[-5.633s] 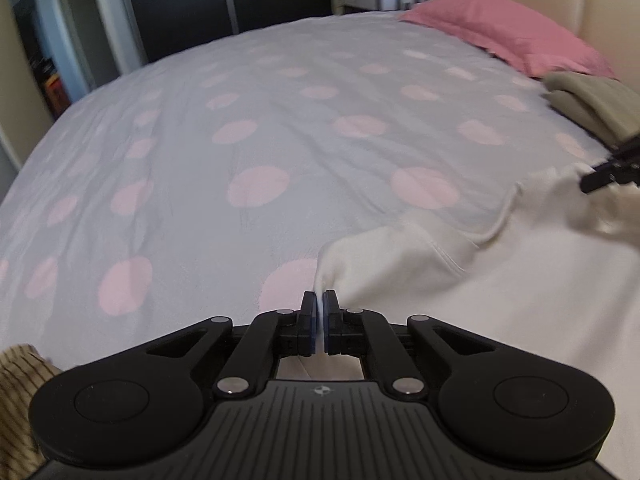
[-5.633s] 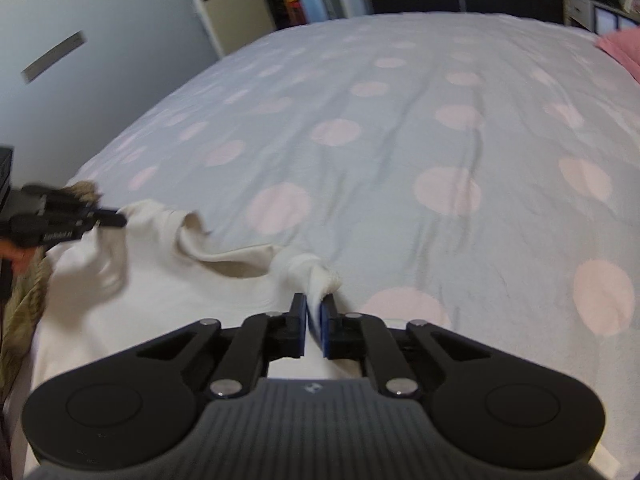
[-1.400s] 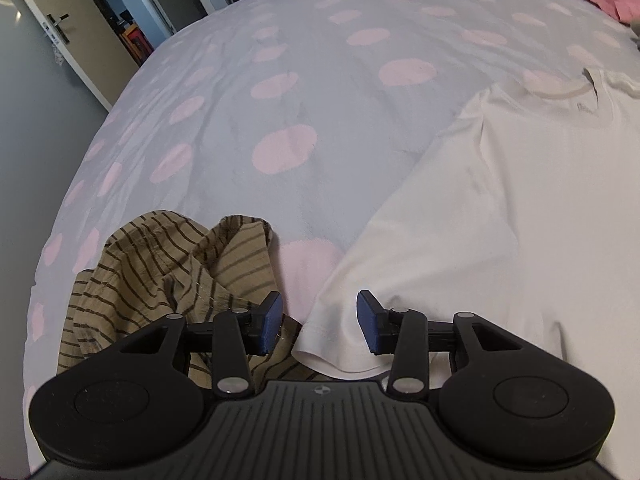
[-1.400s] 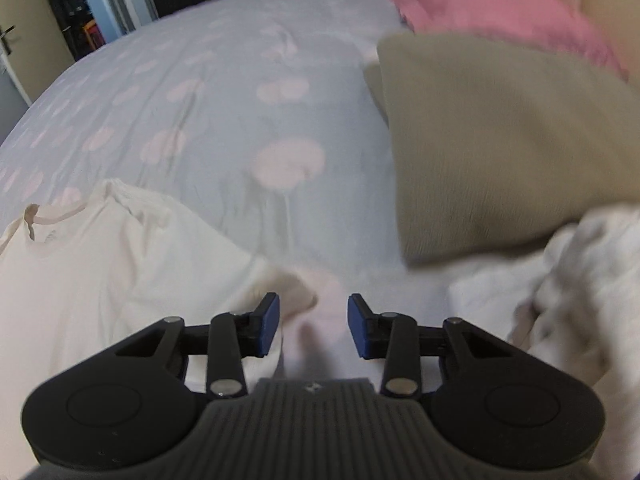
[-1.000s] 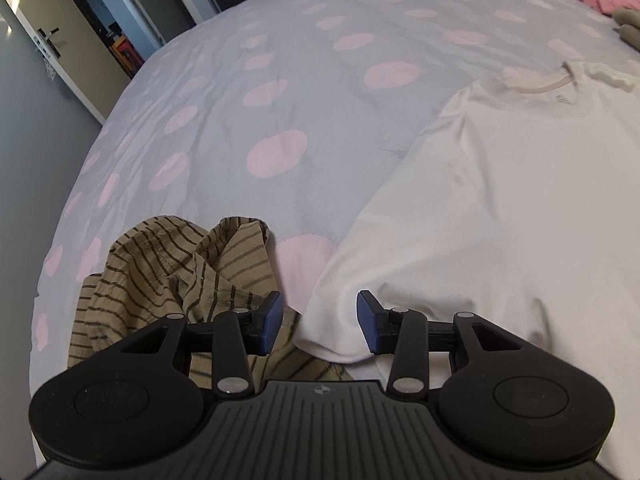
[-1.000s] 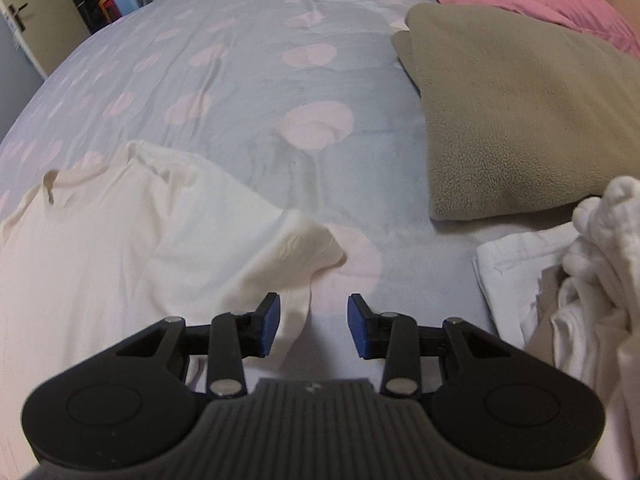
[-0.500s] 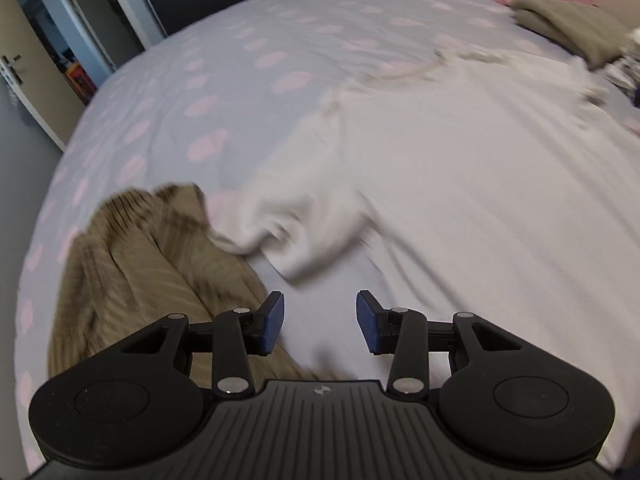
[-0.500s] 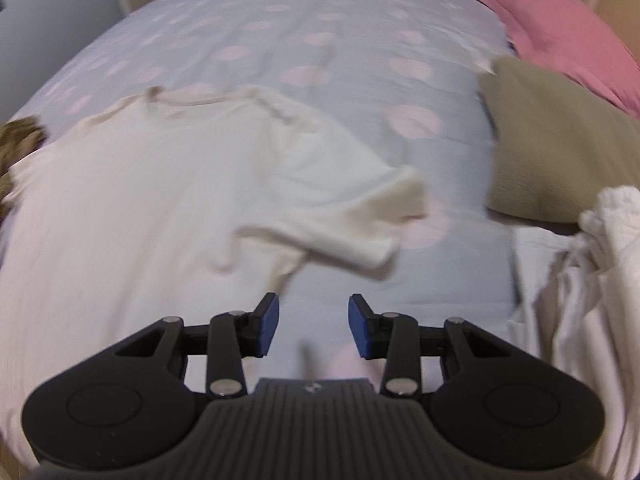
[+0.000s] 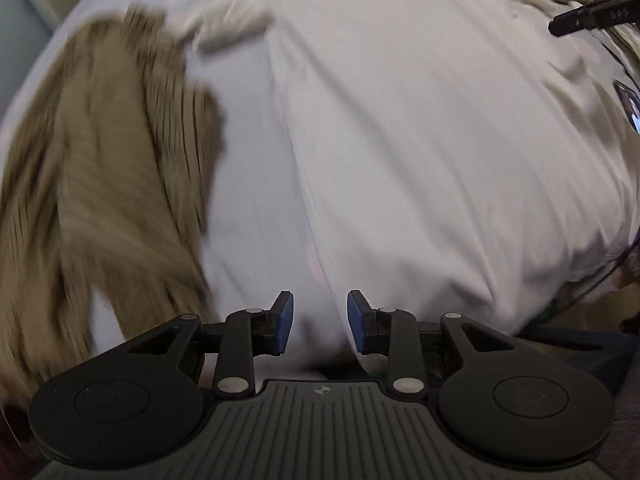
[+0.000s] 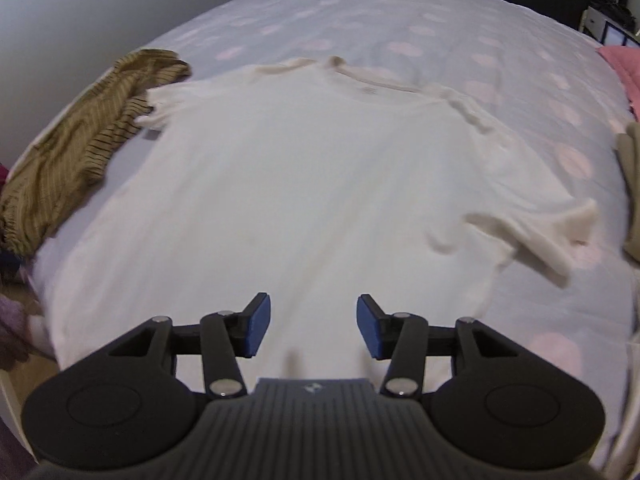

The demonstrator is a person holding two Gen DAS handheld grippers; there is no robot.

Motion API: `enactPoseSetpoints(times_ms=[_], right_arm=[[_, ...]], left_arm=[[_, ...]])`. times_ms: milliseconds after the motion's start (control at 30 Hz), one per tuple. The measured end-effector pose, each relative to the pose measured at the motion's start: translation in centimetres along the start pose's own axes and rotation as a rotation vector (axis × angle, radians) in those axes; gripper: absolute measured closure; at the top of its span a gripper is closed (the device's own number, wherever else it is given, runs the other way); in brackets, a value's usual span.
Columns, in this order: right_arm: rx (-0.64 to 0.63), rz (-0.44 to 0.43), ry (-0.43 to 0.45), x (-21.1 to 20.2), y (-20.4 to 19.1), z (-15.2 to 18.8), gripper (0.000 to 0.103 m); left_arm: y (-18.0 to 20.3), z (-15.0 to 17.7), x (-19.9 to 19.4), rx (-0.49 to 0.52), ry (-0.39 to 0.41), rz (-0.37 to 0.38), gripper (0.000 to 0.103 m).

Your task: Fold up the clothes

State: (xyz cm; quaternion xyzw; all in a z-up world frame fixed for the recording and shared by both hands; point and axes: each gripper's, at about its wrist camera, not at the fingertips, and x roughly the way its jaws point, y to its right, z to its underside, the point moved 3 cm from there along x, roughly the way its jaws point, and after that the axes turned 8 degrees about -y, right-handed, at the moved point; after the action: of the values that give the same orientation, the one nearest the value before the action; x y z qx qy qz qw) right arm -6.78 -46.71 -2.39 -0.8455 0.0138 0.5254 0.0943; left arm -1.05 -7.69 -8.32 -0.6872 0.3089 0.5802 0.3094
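A white T-shirt (image 10: 320, 184) lies spread flat on the bed, neck at the far side, one sleeve crumpled at the right. My right gripper (image 10: 313, 328) hovers over its near hem with jaws opening and only flat cloth below them. In the left wrist view the same T-shirt (image 9: 420, 152) fills the frame, blurred. My left gripper (image 9: 320, 322) points steeply down over the shirt's near left edge, its jaws closing with a clear gap and nothing pinched. The tip of the right gripper (image 9: 592, 18) shows at the upper right of that view.
A crumpled brown striped garment (image 10: 80, 136) lies left of the shirt, also blurred in the left wrist view (image 9: 108, 184). An olive folded cloth (image 10: 630, 184) and a pink pillow (image 10: 624, 64) sit at the right. The polka-dot bedspread (image 10: 440, 28) stretches beyond.
Both grippers have swung from the sleeves toward the shirt's near hem. The left jaws have narrowed, the right jaws have widened. The shirt has stayed flat.
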Motion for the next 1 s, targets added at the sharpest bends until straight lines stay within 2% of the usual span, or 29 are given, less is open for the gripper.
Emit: enactPoseSetpoints(times_ms=[200,333,433,800,867,1000], right_arm=[[-0.032,-0.084,0.008,1.1,-3.6,-1.3,0.048],[-0.075,-0.110,0.005,1.7,-5.5,-1.8,0.044],[-0.099,-0.110,0.004,1.8,-6.1,-1.9,0.044],[-0.065,-0.091,-0.010,2.0,-4.7,-1.2,0.043],[-0.064,-0.089,-0.013,2.0,-4.6,-1.2,0.042],[-0.064,-0.086,-0.019,2.2,-4.5,-1.2,0.042]], left_arm=[[1.7,4.1,2.0,-0.143,-0.017,0.041,0.075],[1.6,4.3,4.2,-0.200,-0.026,0.035,0.075],[1.4,4.2,5.3,-0.243,-0.057,0.074,0.075],[1.4,2.5,6.8,-0.243,-0.042,0.081,0.075],[1.2,2.3,6.8,-0.248,-0.033,0.083,0.078],[0.6,2.0,6.5,-0.260,-0.007,0.104,0.090]])
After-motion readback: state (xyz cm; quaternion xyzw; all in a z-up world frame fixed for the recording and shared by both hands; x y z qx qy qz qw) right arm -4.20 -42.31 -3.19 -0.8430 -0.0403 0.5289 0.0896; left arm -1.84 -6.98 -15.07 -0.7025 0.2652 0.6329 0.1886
